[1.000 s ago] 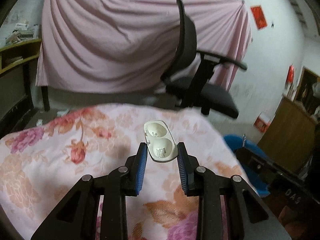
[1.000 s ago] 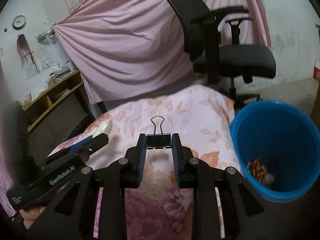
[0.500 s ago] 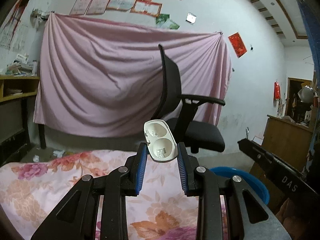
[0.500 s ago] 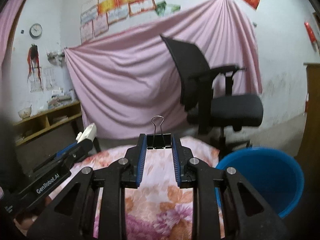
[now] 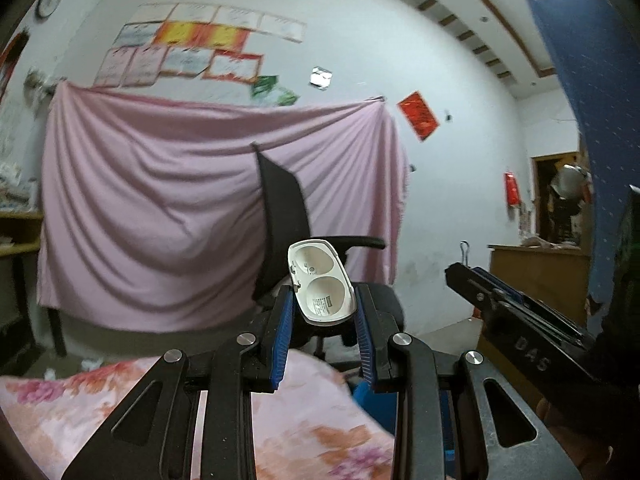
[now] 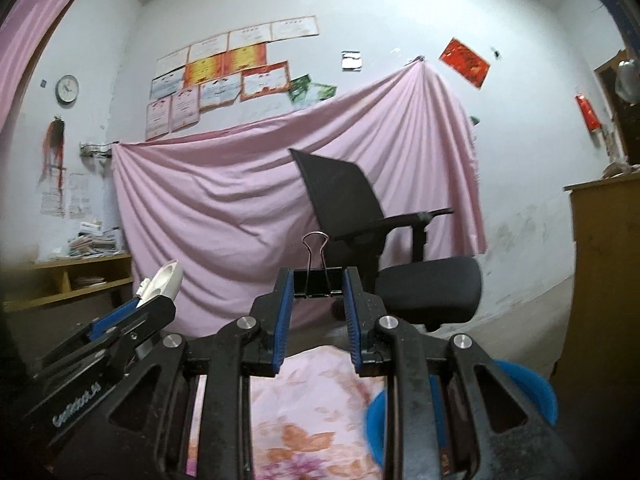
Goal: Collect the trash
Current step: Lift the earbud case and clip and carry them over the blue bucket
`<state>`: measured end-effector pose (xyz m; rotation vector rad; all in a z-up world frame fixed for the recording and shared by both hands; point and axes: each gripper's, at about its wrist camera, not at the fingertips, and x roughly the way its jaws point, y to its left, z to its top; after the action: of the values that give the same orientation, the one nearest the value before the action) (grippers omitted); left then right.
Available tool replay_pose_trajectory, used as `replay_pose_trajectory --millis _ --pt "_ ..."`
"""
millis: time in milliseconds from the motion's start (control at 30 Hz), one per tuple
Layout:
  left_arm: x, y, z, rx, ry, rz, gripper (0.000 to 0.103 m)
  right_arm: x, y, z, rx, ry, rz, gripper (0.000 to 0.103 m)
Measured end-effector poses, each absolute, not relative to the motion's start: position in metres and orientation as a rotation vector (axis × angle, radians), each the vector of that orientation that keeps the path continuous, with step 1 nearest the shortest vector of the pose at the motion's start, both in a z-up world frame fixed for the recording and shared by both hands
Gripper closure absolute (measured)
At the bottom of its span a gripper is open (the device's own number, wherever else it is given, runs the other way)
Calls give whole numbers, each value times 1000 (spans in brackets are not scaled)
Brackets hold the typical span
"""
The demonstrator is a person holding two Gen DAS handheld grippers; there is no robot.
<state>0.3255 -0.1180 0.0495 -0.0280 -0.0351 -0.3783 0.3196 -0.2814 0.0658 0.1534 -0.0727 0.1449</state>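
Note:
My left gripper (image 5: 323,312) is shut on a white plastic case (image 5: 322,282) with two round hollows, held up level in the air. My right gripper (image 6: 317,286) is shut on a black binder clip (image 6: 317,282) whose wire loop stands upright. Each gripper shows in the other's view: the right one (image 5: 476,280) at the right of the left wrist view, the left one (image 6: 154,300) with the white case (image 6: 164,280) at the left of the right wrist view. The blue bucket (image 6: 536,392) sits low at the right, mostly hidden behind my right gripper.
A floral bedsheet (image 5: 300,432) covers the surface below both grippers. A black office chair (image 6: 384,252) stands ahead before a pink hanging cloth (image 6: 224,208). A wooden cabinet (image 6: 604,264) is at the right, wooden shelves (image 6: 68,284) at the left.
Both grippers rose and tilted up from looking down at the bed to level, each keeping its hold. The bucket slid low in the views; the wall and its posters came into sight.

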Motion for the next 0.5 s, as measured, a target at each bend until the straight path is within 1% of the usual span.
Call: replay_pose_trajectory --millis 267,500 --pt "349 -164 50 -28 29 -460 77 317 -319 65 161 -54 45 58" --pt "369 -197 45 -44 155 -557 77 331 -351 52 251 71 -52 58"
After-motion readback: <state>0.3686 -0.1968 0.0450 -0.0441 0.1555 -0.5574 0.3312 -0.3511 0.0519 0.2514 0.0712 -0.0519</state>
